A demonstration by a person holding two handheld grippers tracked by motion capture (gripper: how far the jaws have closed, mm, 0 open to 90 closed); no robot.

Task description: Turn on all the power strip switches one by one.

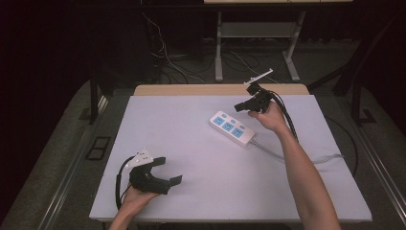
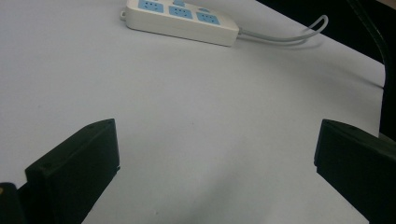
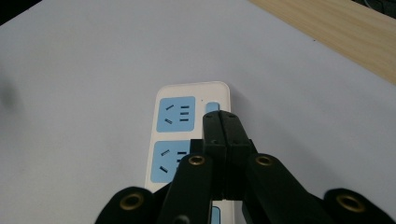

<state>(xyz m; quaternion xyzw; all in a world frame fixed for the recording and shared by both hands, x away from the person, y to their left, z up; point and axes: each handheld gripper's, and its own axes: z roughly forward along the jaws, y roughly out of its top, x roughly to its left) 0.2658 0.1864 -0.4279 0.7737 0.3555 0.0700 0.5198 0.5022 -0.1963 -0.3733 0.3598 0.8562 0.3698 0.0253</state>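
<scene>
**Closed R gripper over power strip switch end**

R gripper [image 3: 221, 122] – jaws pressed flat together, nothing between them, tips hanging just above the far end of the power strip [image 3: 177, 135], right beside the small blue switch [image 3: 213, 108]. Looks like a poke-the-button job rather than a grab; touching or not – can't tell. L gripper [image 1: 168, 171] resting near-left on the table [image 1: 191, 191], jaws spread wide, empty, aimed roughly toward the strip across bare mat.

Strip itself: white body, blue socket faces, lying flat and diagonal right of centre toward the far side, grey cable [image 1: 306, 158] trailing off to the right edge. Probably light, rigid plastic, smooth shell – likely to skid or pivot on the mat if pushed off-centre. Cable stiff enough to tug the near end back. For a hold, best across the narrow width at mid-body, clear of the sockets; for a switch press, straight down, maybe w/ L gripper pinning the near end.

Room: wide open mat left and near of the strip, nothing else on it. Far side tighter – bare wooden strip [image 3: 336, 32] of tabletop just past the mat, then the drop. Right side: cable loop near the R forearm, possible snag.
</scene>
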